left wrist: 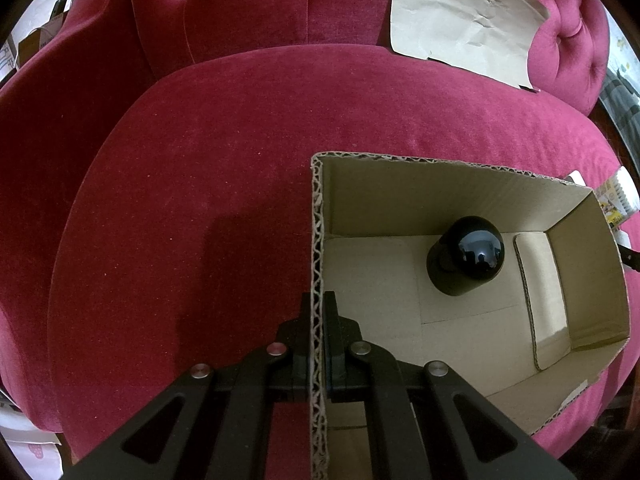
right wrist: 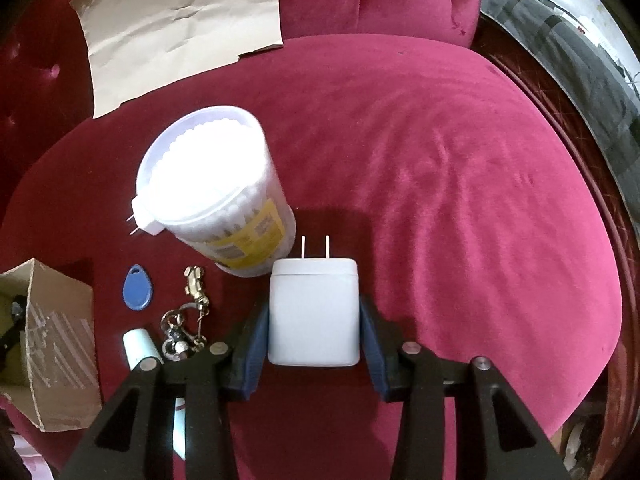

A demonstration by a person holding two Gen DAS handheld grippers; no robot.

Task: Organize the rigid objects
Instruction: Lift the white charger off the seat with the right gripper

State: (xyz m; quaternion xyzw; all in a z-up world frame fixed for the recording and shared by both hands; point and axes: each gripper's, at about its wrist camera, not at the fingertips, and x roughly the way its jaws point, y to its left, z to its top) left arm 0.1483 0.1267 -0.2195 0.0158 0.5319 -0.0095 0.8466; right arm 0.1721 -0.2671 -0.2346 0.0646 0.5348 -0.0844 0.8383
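An open cardboard box (left wrist: 576, 264) sits on a red velvet seat cushion (left wrist: 200, 200). My left gripper (left wrist: 318, 308) is shut on the box's near left wall, one finger inside and one outside. A glossy black rounded object (left wrist: 466, 256) lies on the box floor. In the right wrist view a white plug charger (right wrist: 314, 320) lies on the cushion (right wrist: 460, 200) with its two prongs pointing away. My right gripper (right wrist: 314, 306) straddles the charger, with its blue pads (right wrist: 256, 340) against both of the charger's sides.
A clear tub of cotton swabs (right wrist: 212, 188) stands just left of the charger. Further left lie a blue key fob (right wrist: 137, 288), a keychain (right wrist: 188, 320), a pale tube (right wrist: 138, 348) and the box's corner (right wrist: 60, 344). Crumpled brown paper (right wrist: 180, 20) leans on the backrest.
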